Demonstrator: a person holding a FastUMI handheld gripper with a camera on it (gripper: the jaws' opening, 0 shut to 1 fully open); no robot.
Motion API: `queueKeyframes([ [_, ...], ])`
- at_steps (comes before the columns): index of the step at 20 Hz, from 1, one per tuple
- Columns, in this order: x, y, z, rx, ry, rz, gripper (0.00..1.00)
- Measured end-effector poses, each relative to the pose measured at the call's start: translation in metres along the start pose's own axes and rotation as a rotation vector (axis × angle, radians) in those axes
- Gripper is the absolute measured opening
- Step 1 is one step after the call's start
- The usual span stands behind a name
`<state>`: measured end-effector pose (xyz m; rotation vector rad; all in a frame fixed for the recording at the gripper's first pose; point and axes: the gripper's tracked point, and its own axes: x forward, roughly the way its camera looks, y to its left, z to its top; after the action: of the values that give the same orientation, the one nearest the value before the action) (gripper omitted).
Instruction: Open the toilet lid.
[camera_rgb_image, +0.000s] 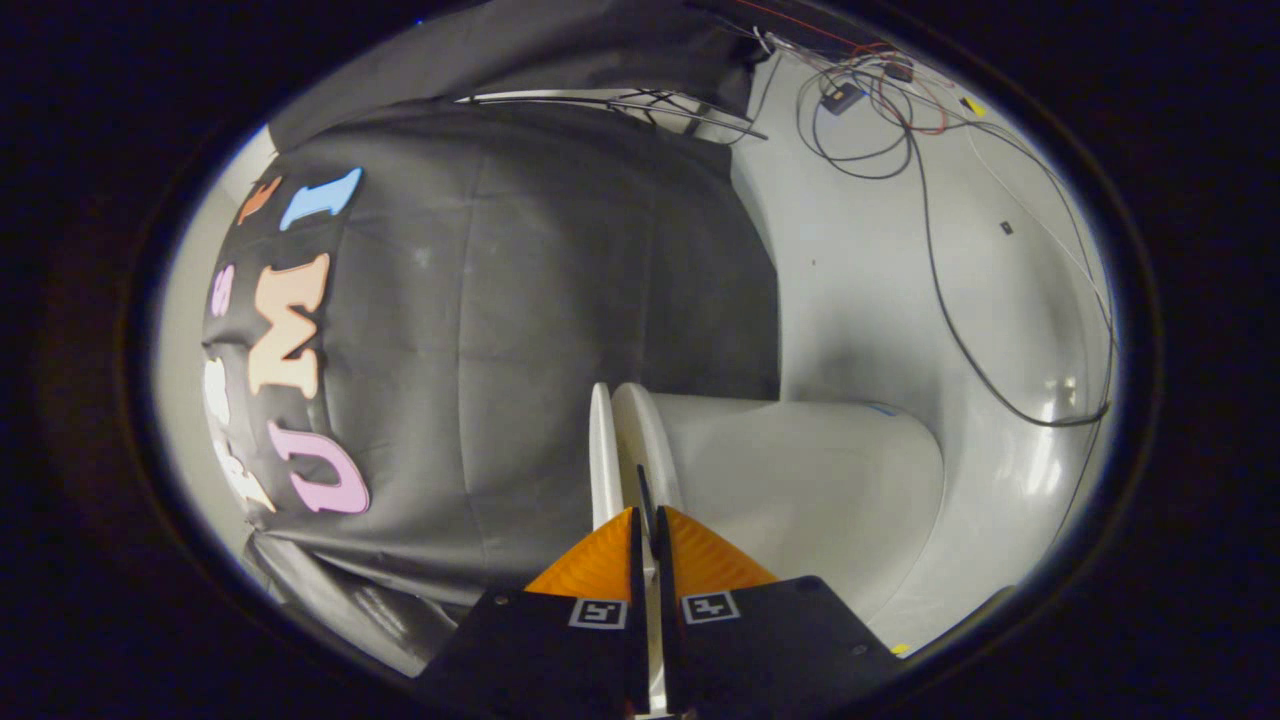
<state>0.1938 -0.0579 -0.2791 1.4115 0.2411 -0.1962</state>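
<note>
The tongs (648, 520) pinch the toilet lid's (601, 450) thin edge; keep squeezing and swing it toward 9 o'clock, away from the toilet (800, 470).

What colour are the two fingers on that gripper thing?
Orange, with a ribbed surface, on black bases. The gripper view shows the fingers nearly closed on the white toilet lid's edge.
</note>
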Motion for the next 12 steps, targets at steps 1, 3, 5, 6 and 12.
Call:
queueKeyframes([
  [1,-0.002,0.008,-0.001,-0.019,-0.005,0.009,0.06],
  [3,-0.007,0.02,-0.005,-0.071,-0.02,0.016,0.06],
  [5,-0.012,0.043,-0.011,-0.131,-0.038,0.023,0.06],
  [6,-0.013,0.054,-0.013,-0.17,-0.042,0.033,0.06],
  [12,-0.026,0.133,-0.042,-0.438,-0.05,0.072,0.06],
])
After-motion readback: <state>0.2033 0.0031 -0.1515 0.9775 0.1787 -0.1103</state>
